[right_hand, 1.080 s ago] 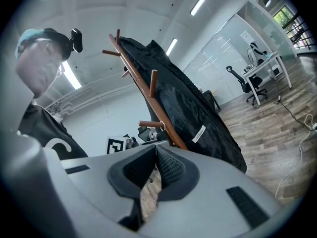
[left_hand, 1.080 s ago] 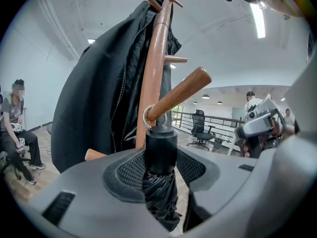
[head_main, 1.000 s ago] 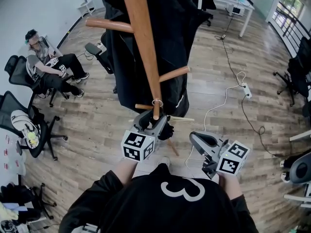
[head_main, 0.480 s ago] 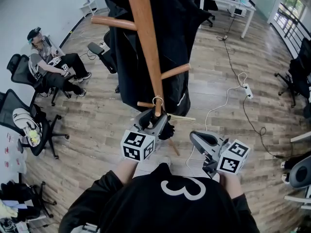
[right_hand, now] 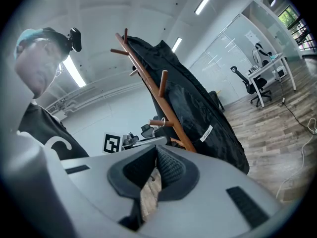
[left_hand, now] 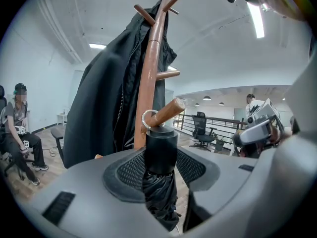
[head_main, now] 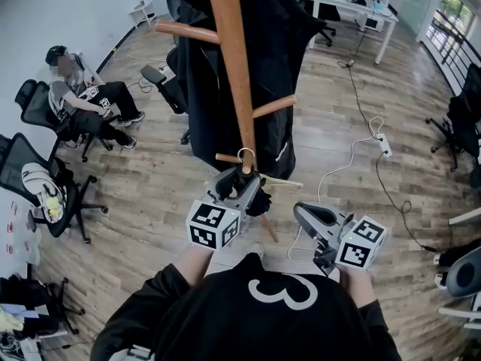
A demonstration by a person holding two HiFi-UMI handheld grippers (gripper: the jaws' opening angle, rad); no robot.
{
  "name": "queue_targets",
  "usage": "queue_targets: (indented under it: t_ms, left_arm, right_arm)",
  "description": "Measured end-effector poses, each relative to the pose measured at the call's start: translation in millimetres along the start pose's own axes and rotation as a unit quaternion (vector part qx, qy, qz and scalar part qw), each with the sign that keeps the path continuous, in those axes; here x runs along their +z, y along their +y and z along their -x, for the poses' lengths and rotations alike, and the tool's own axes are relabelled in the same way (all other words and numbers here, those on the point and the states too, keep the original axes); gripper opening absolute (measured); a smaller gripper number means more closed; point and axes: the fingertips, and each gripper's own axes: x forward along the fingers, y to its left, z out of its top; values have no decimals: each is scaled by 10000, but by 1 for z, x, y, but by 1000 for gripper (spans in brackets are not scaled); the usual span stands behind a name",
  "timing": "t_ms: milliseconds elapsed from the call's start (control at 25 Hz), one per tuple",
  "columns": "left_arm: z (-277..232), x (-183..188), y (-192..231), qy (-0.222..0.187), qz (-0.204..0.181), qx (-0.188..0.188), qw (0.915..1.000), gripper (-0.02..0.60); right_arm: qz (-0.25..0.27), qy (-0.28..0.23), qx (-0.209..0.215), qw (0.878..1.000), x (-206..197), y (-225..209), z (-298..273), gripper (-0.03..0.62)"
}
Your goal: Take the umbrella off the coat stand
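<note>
Umbrella point(left_hand: 159, 152) first: where is it?
— Folded, black, hanging low on the coat stand point(head_main: 233, 66). The metal ring point(left_hand: 148, 119) on top of its handle loops round a short wooden peg point(left_hand: 167, 111), and the cloth part hangs below the handle.

And the left gripper point(head_main: 237, 180)?
— Clamped on the umbrella's black handle, one pad on each side, just under the ring. In the head view its marker cube point(head_main: 213, 226) sits nearest the person's black shirt point(head_main: 270, 314).

The right gripper point(head_main: 301, 212)?
— Held well to the right of the umbrella, touching nothing. Its own view shows the pads drawn together at the tips with only bare floor seen through the slit below them.

What is just behind the umbrella?
— The brown pole of the stand, leaning up through the head view, with more pegs sticking out at each side. A long black coat point(head_main: 278, 43) hangs from the upper pegs and drapes behind the pole.

Farther out?
— Wooden floor point(head_main: 150, 186) all round. A white cable runs to a power strip point(head_main: 385, 145) at the right. At the left a person point(head_main: 83, 100) sits in a black office chair, with another chair point(head_main: 45, 194) nearer the camera. A white desk point(head_main: 353, 6) stands at the far end.
</note>
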Motion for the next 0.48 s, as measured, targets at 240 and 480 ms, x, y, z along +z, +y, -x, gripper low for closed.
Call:
queue_targets:
  t_ms: [240,480]
  left_arm:
    - [8,0,-9,-12,-62,33,10000,201]
    - [20,2,-18,-40,-75,95,9999,201]
  right_arm:
    - [37,-10,24,10000,-3,6,10,26]
    - [77,-41,37,10000,-4,14,20,27]
